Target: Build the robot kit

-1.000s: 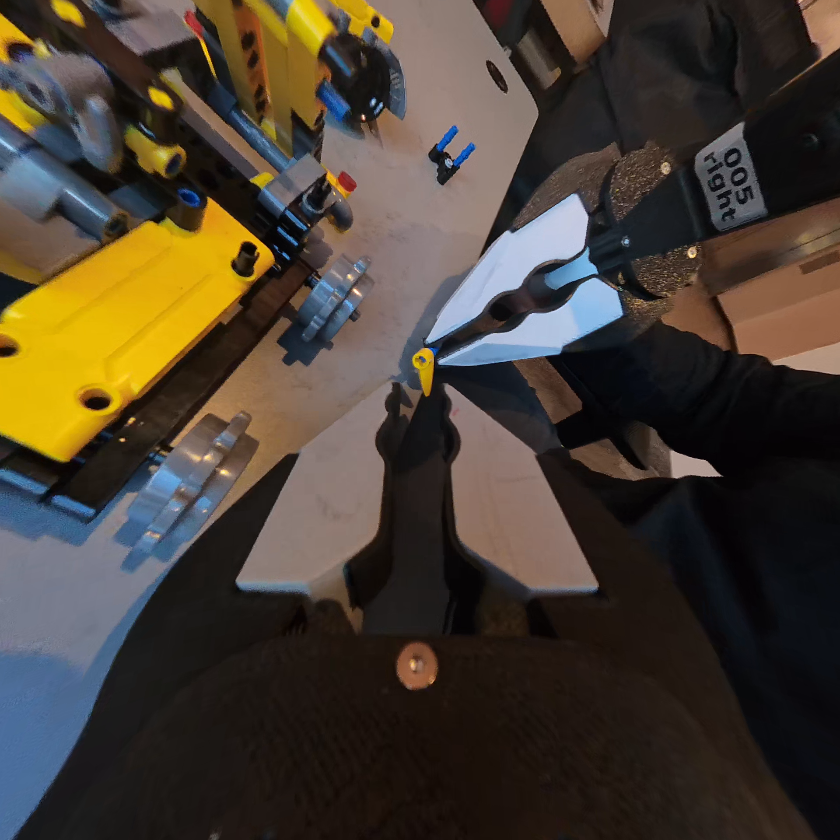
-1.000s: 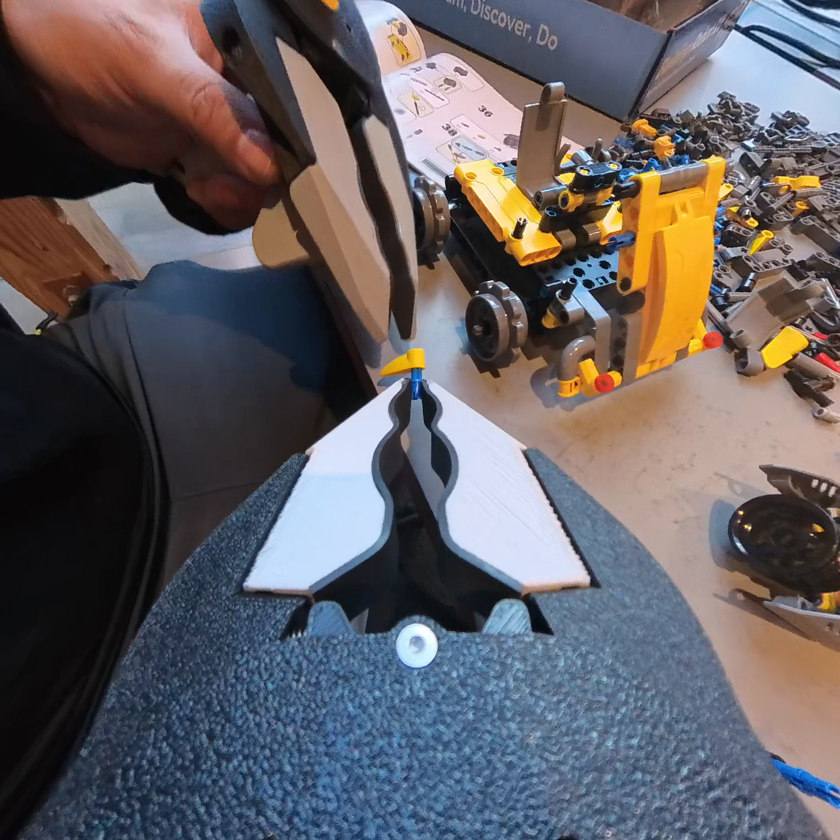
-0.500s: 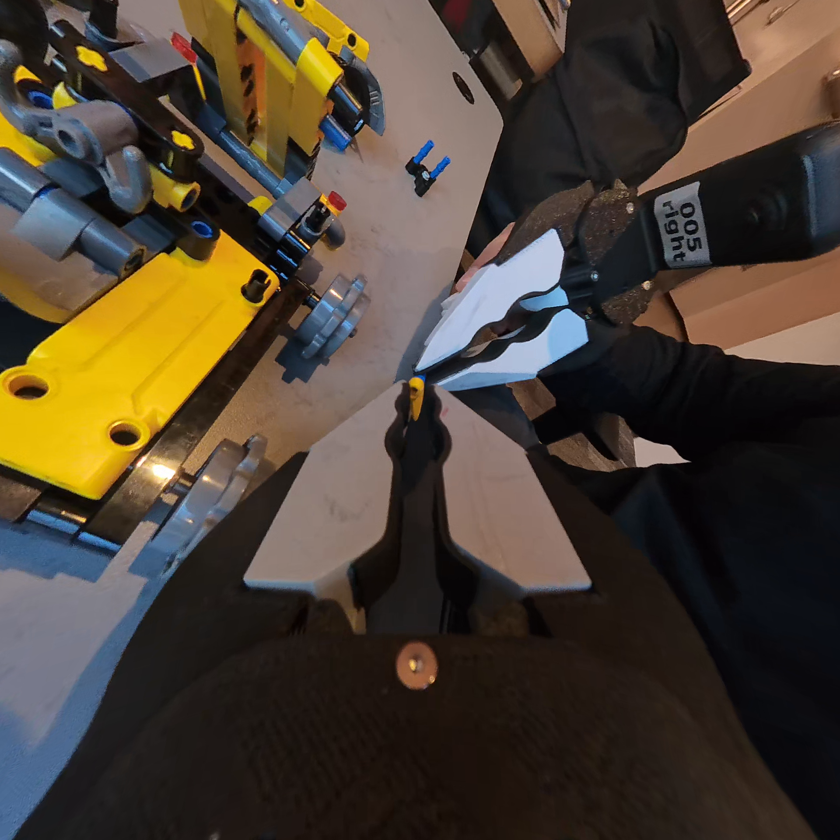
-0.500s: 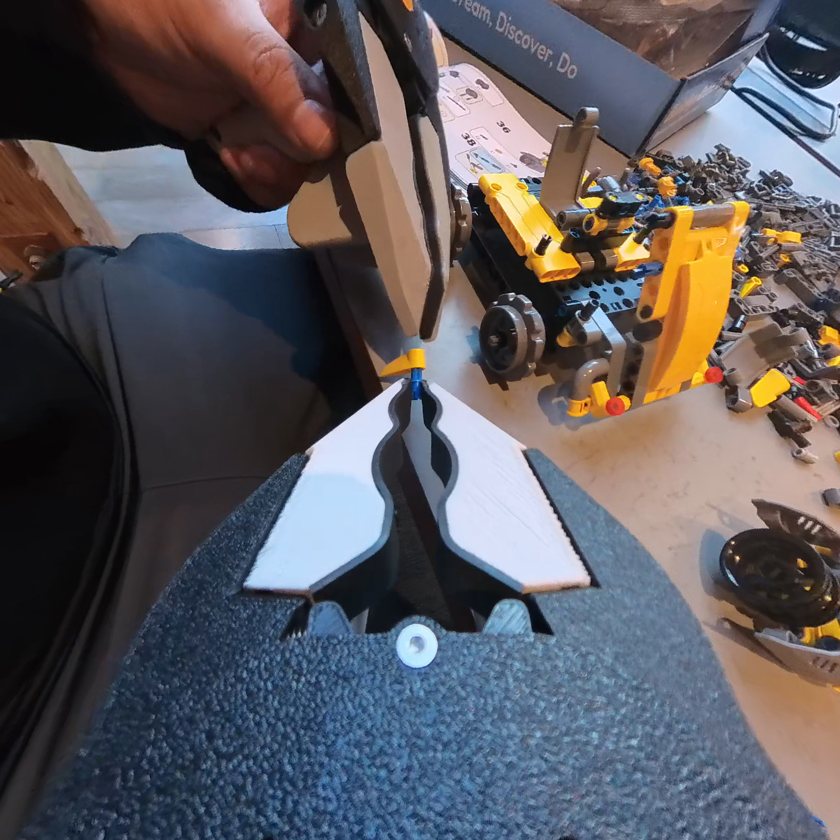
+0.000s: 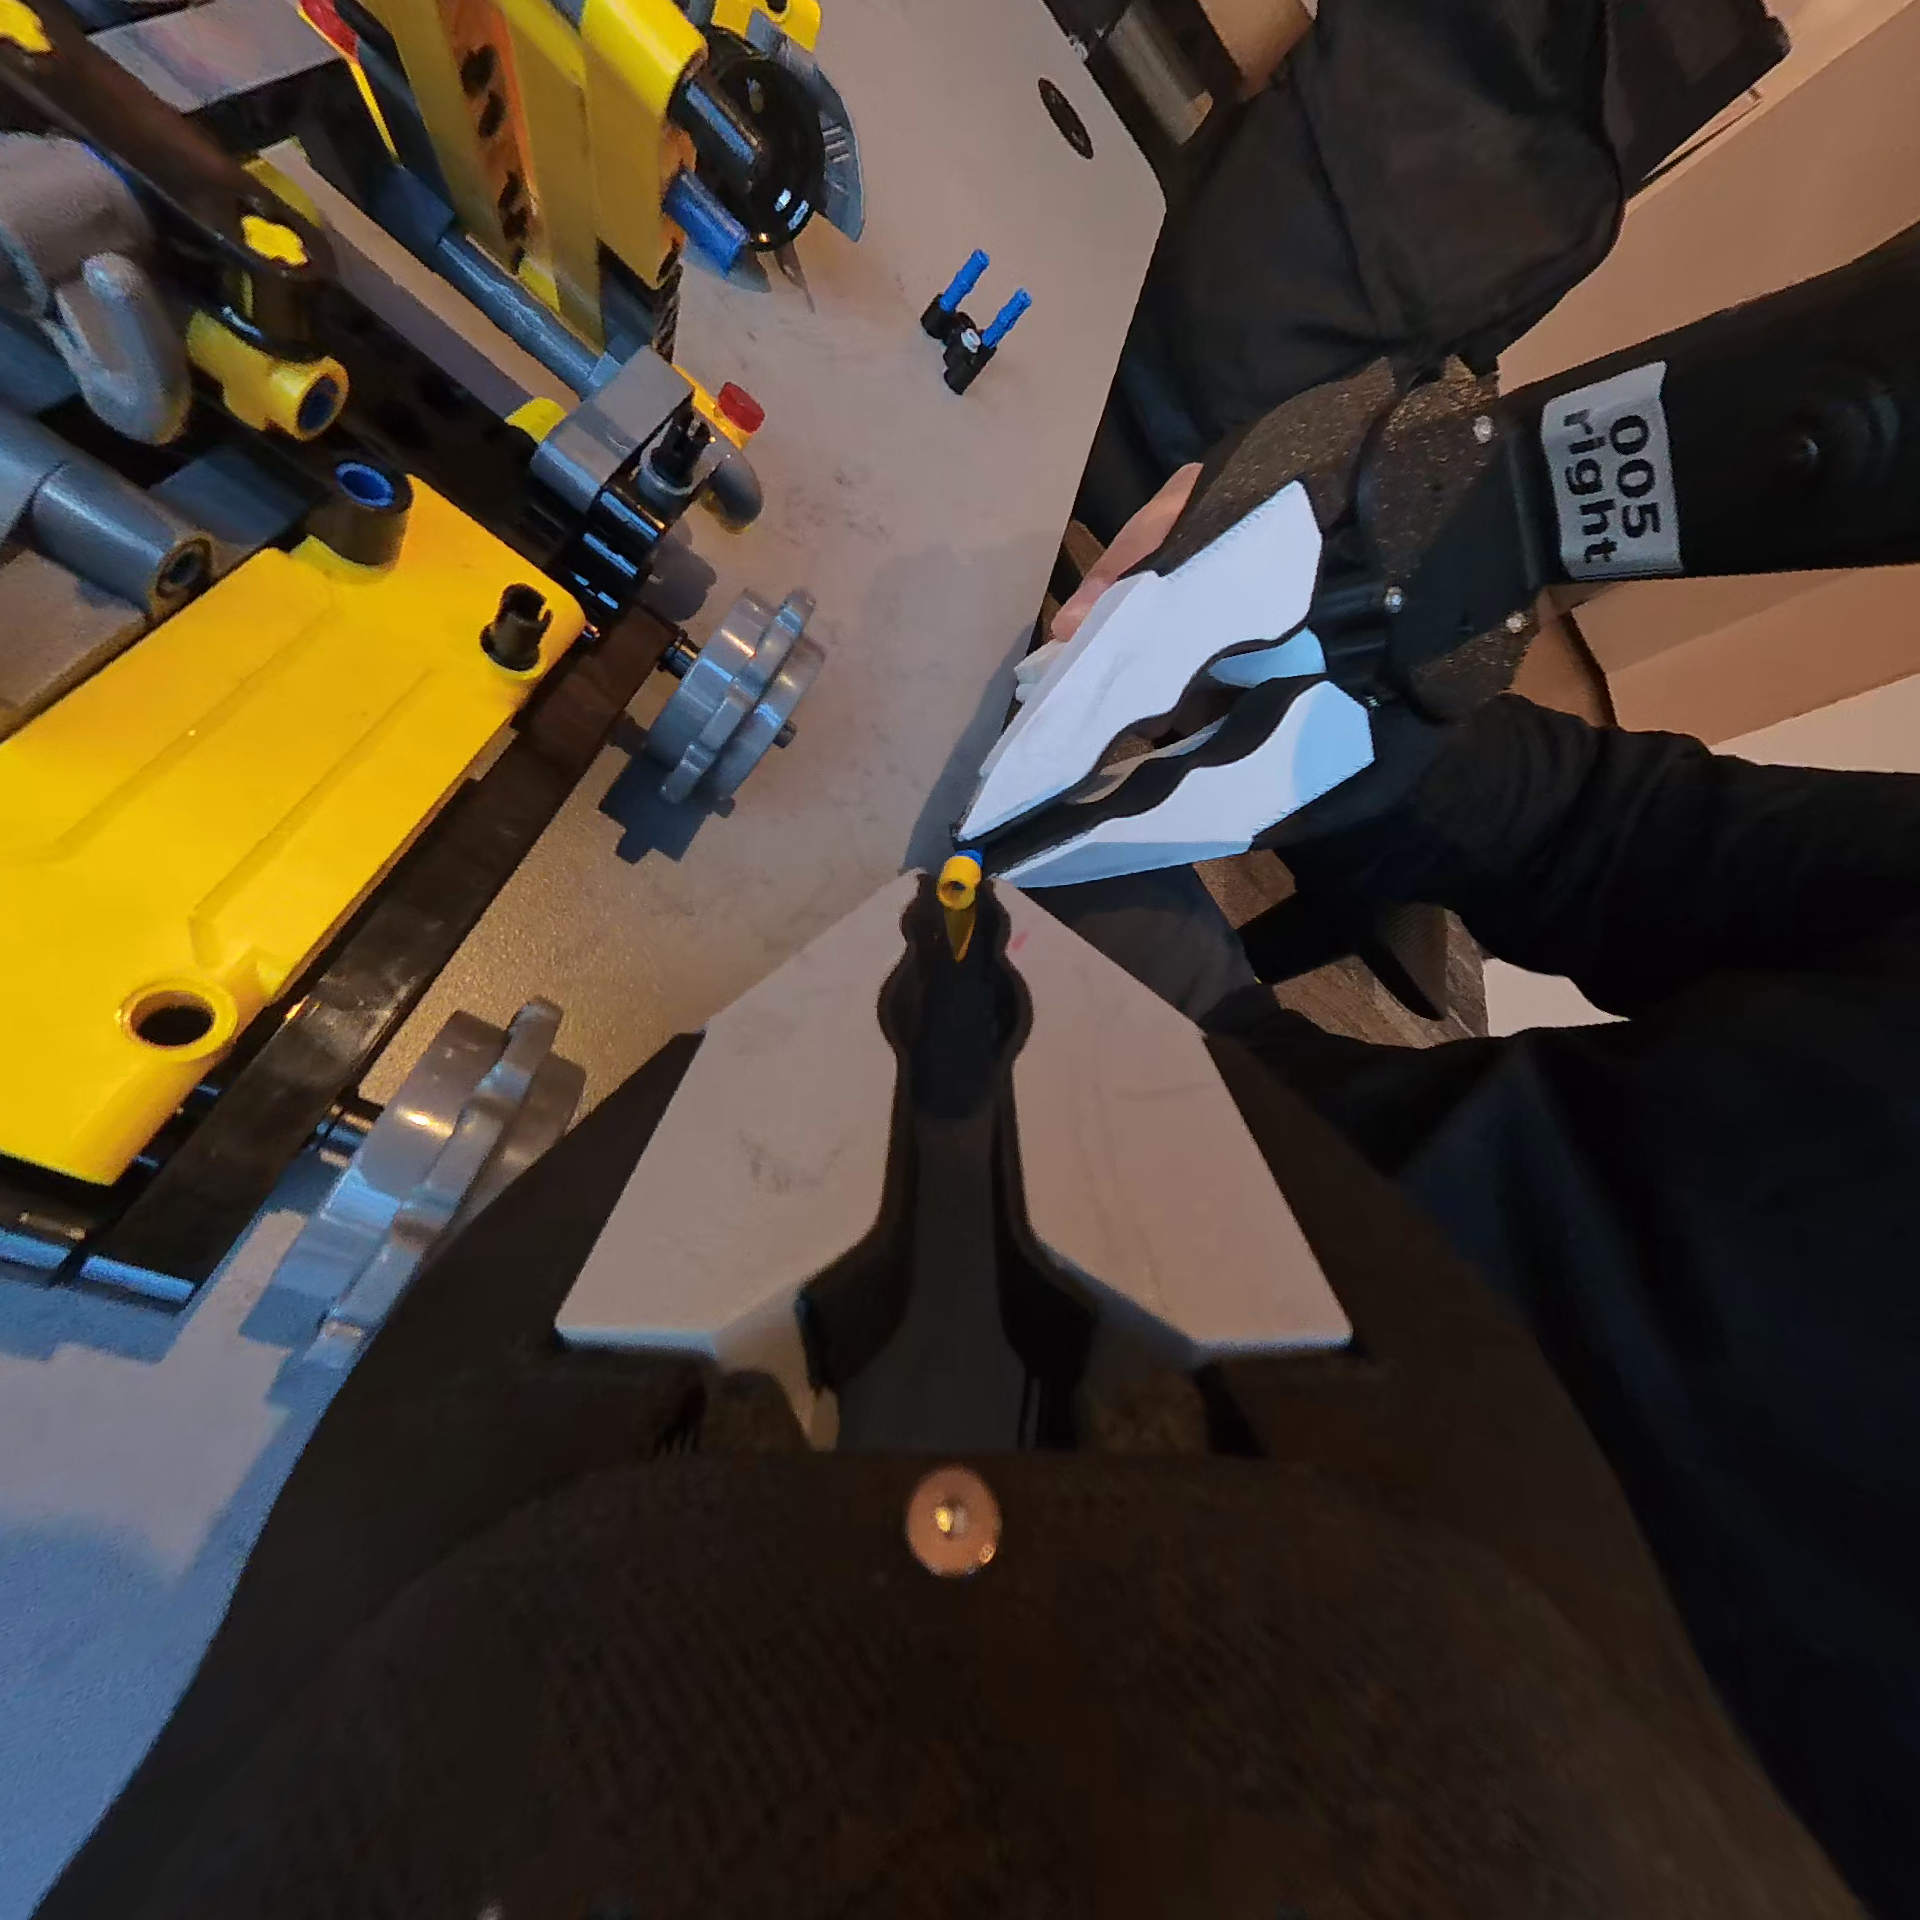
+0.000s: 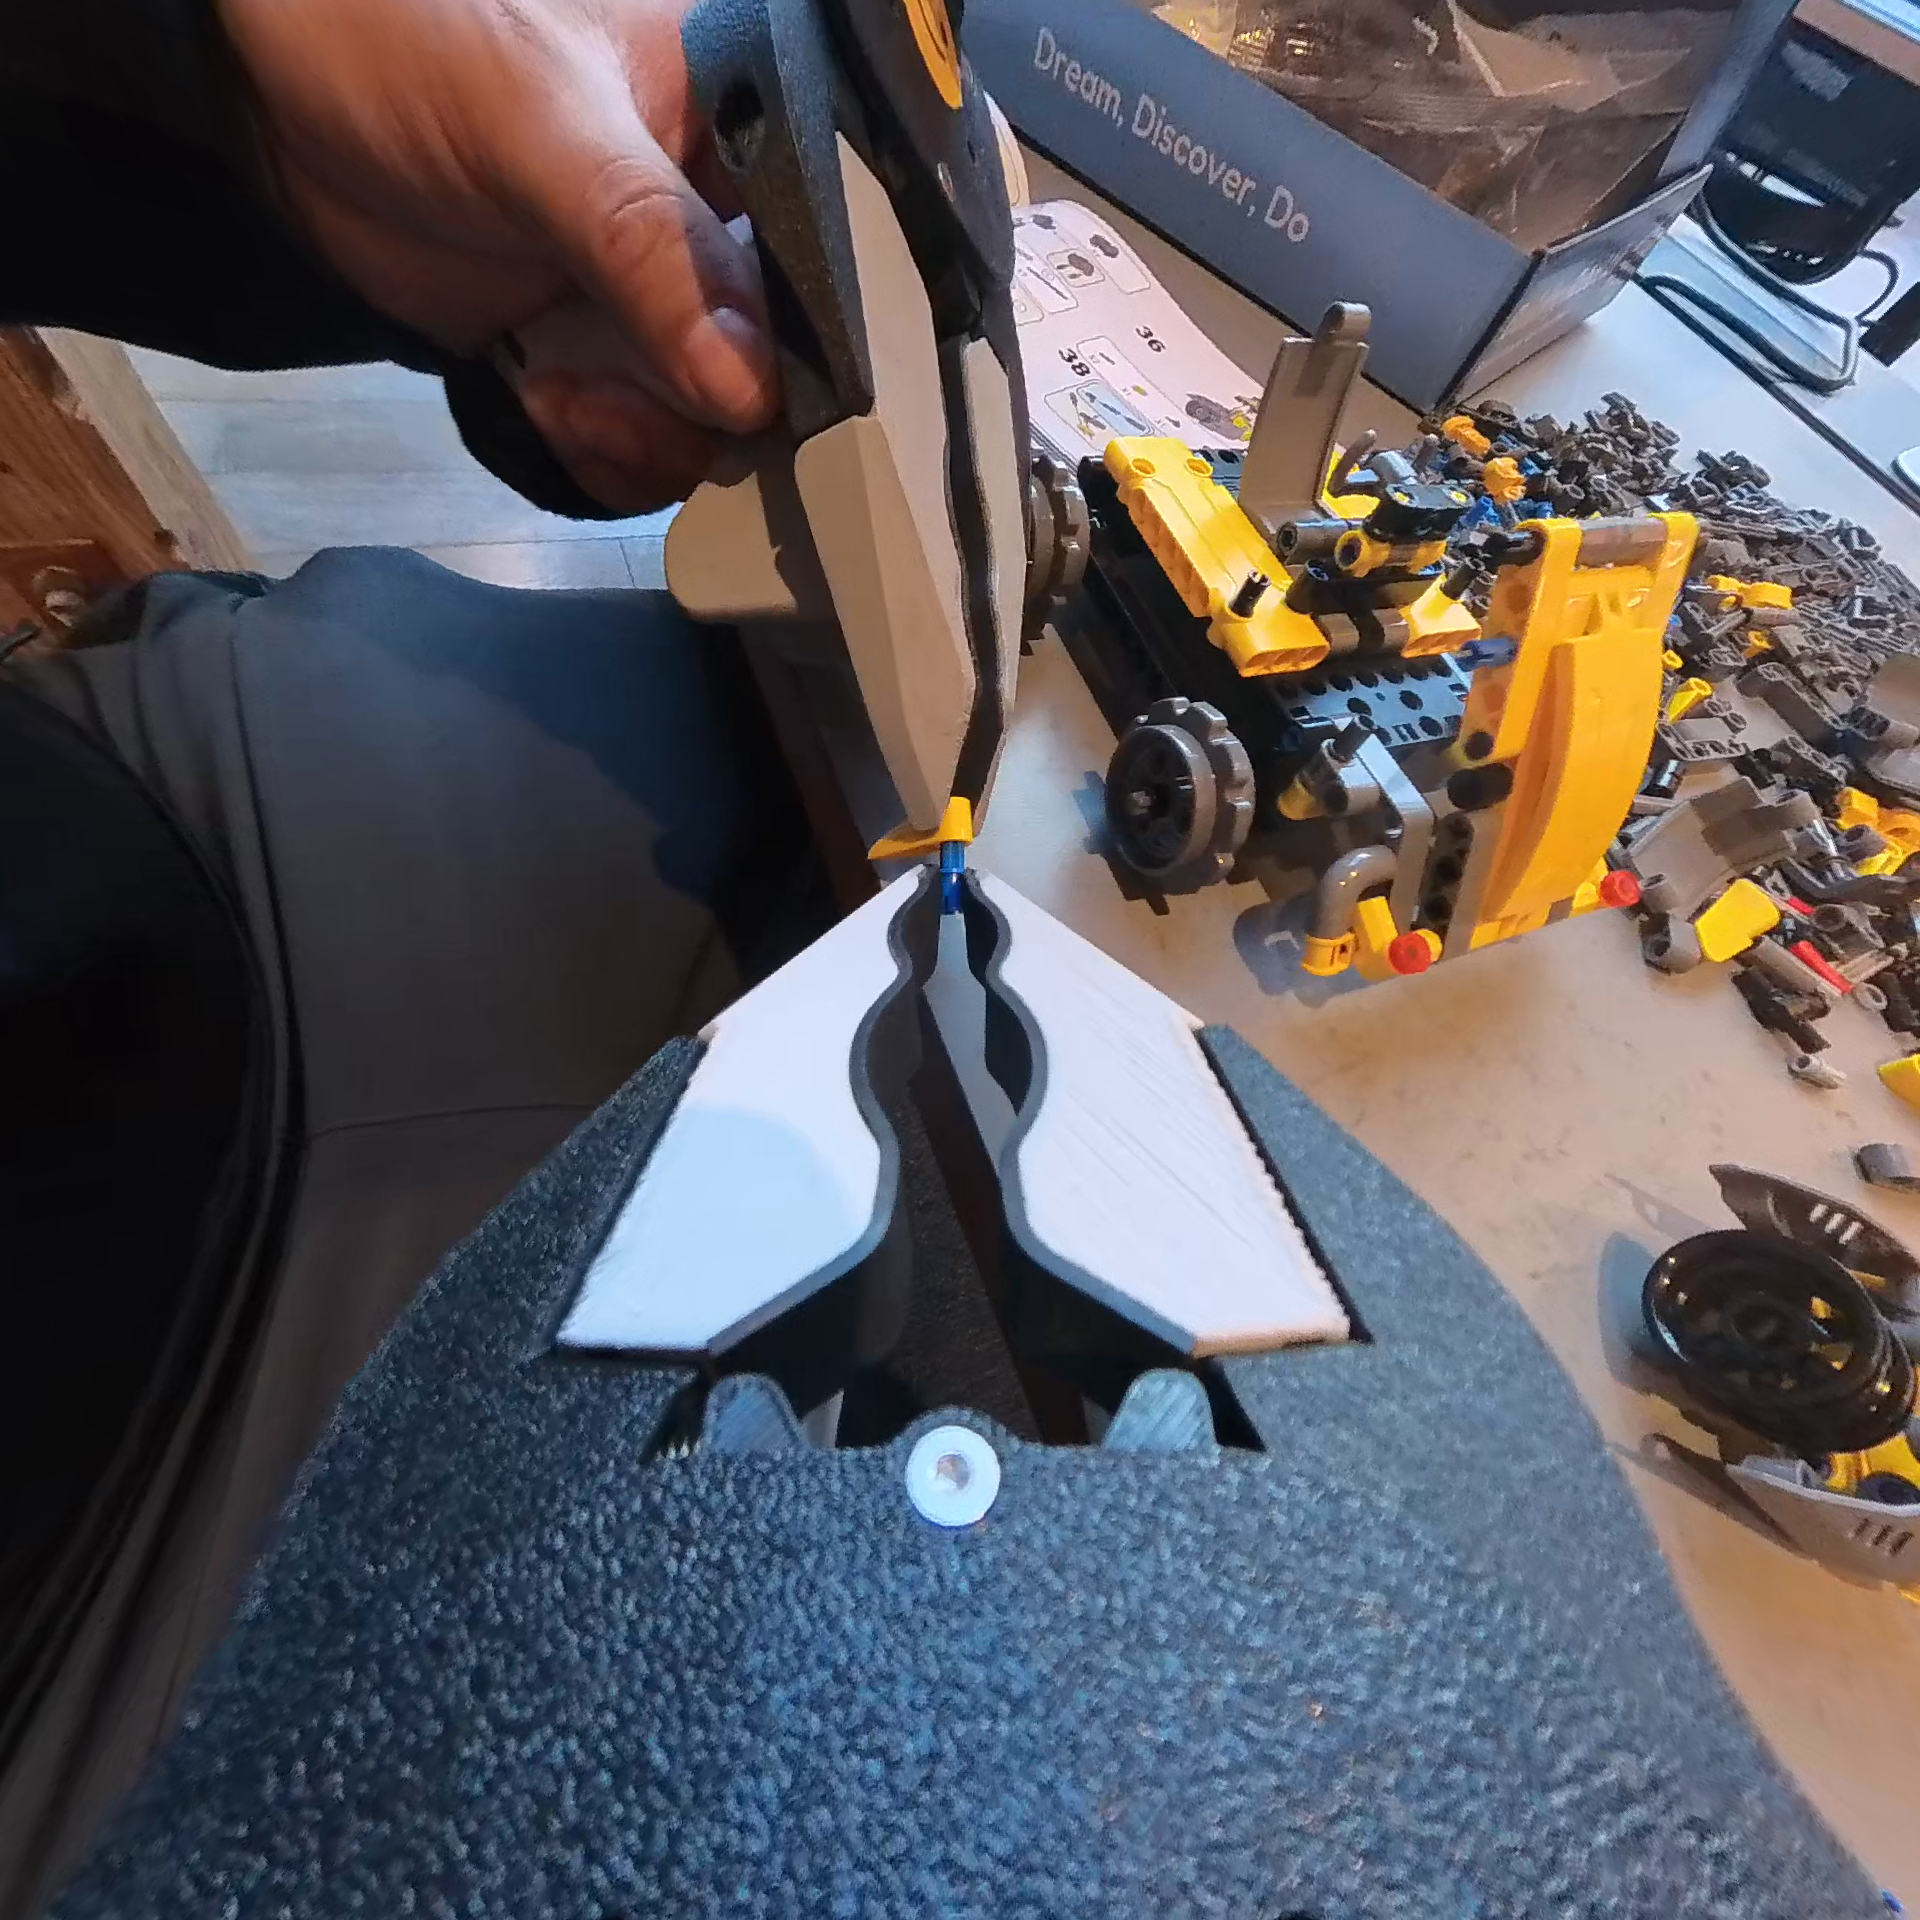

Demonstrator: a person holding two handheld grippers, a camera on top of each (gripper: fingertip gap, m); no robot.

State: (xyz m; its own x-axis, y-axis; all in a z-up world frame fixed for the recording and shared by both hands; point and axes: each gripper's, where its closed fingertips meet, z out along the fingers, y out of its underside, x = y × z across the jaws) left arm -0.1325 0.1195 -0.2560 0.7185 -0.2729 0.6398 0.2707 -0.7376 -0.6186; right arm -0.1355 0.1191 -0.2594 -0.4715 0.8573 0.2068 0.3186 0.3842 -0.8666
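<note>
My left gripper [image 5: 956,906] is shut on a small yellow piece [image 5: 957,902] at its fingertips, just off the table's edge. My right gripper [image 6: 948,883] is shut on a short blue pin [image 6: 949,885], whose upper end sits in the yellow piece [image 6: 928,831]. The two grippers meet tip to tip. In the right wrist view the left gripper [image 6: 951,812] comes down from above, held by a person's hand [image 6: 540,208]. In the left wrist view the right gripper [image 5: 985,860] comes in from the right.
A yellow and black brick vehicle [image 6: 1403,707] stands on the pale table [image 5: 904,499], close at the left in the left wrist view [image 5: 260,727]. A heap of loose bricks [image 6: 1766,644], a black wheel part [image 6: 1766,1340], a booklet [image 6: 1101,312] and a dark box [image 6: 1351,156] lie beyond. A black connector with blue pins [image 5: 971,322] lies apart.
The left gripper's tips have come onto the yellow piece, which a second ago hung just ahead of them on the right gripper's pin. Both grippers have shifted slightly together.
</note>
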